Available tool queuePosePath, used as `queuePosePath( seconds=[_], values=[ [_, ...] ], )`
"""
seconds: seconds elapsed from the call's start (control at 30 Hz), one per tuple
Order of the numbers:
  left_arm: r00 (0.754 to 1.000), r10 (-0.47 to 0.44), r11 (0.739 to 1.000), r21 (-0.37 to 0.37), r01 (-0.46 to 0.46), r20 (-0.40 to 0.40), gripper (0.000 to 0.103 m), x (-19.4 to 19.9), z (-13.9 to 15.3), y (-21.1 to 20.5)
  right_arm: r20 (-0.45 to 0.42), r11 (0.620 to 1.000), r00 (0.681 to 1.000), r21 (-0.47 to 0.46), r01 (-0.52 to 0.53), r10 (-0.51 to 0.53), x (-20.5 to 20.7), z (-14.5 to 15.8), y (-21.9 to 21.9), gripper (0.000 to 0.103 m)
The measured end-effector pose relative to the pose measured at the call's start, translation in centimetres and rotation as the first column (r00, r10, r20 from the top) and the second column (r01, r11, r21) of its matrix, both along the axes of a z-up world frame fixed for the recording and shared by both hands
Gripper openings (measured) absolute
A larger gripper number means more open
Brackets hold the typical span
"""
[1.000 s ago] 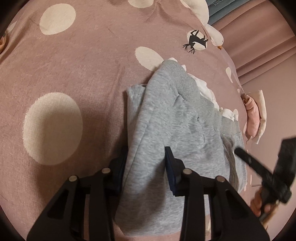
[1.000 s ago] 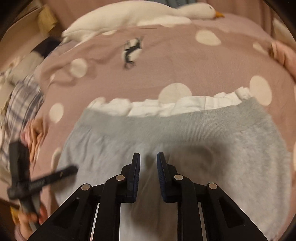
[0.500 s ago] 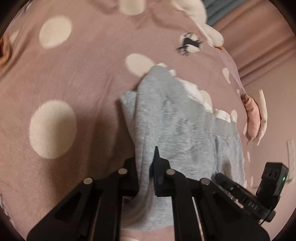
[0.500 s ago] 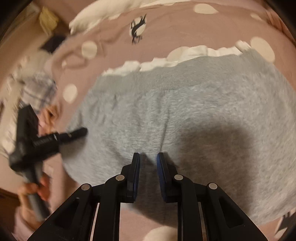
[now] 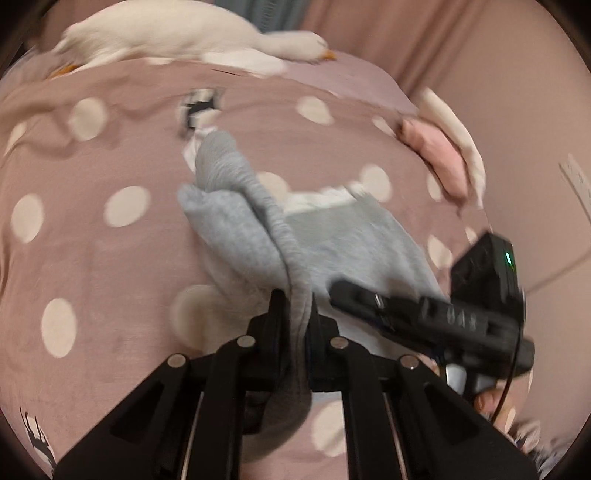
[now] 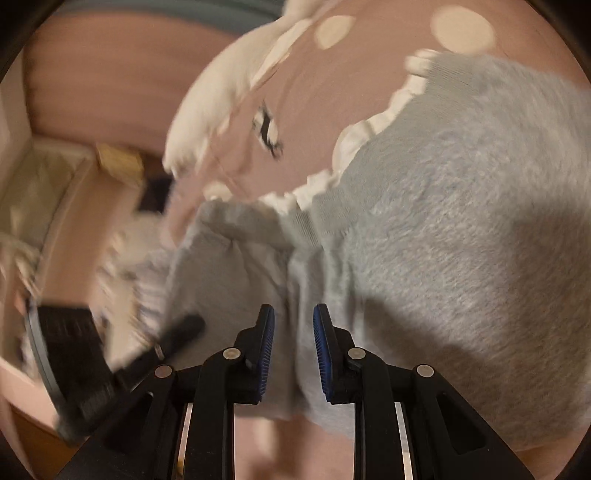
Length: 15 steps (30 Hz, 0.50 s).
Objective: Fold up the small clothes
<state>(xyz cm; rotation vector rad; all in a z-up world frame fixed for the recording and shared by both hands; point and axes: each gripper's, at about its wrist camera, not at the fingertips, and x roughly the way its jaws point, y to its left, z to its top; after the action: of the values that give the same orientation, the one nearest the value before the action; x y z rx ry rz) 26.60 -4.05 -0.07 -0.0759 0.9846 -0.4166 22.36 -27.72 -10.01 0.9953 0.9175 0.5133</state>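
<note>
A small grey fleece garment (image 5: 236, 229) with a ribbed band and white frilled trim lies on a pink polka-dot bedspread (image 5: 92, 266). My left gripper (image 5: 295, 314) is shut on a fold of the grey cloth and lifts that edge up off the bed. In the right wrist view the garment (image 6: 461, 221) fills the right side. My right gripper (image 6: 293, 332) has its jaws a little apart with grey cloth between them, low over the garment's near edge. The right gripper also shows in the left wrist view (image 5: 436, 317), just right of the left one.
A white goose plush (image 5: 177, 33) lies at the far end of the bed. A pink and cream cloth (image 5: 443, 158) lies at the right edge. In the right wrist view a bed edge and floor clutter (image 6: 55, 221) are at the left.
My left gripper closed on the grey cloth and pulled the fold up and toward the right gripper. The right gripper's jaws stayed narrow while it swung, and the view tilted.
</note>
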Motion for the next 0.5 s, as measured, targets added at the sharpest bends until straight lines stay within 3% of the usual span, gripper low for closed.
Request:
queuePosePath(
  seconds=[0.07,0.17,0.2,0.3,0.5],
  values=[
    [0.999,-0.044,0.998,0.037,0.044,0.001,0.010,-0.6,-0.9,-2.0,-0.010,0.995,0.999,0.082,0.052,-0.051,0.1,-0.4,-1.4,0.024],
    [0.995,-0.089,0.995,0.050,0.091,-0.040,0.014,-0.6,-2.6,-4.1,-0.027,0.979,0.992,0.159,0.128,-0.125,-0.4,-1.0,-3.5,0.037],
    [0.992,-0.103,0.994,0.027,0.105,-0.076,0.020,-0.3,-3.2,-4.5,-0.037,0.974,0.989,0.173,0.147,-0.142,-0.5,-1.3,-3.9,0.041],
    [0.978,-0.158,0.982,-0.122,0.142,-0.139,0.023,-0.4,-3.6,-4.8,-0.103,0.966,0.984,0.199,0.163,-0.145,-0.5,-2.7,-4.7,0.051],
    [0.983,-0.172,0.976,-0.148,0.162,-0.057,0.022,-1.6,-1.1,-3.0,-0.124,0.960,0.984,0.233,0.154,-0.128,-0.9,-3.8,-4.4,0.052]
  ],
)
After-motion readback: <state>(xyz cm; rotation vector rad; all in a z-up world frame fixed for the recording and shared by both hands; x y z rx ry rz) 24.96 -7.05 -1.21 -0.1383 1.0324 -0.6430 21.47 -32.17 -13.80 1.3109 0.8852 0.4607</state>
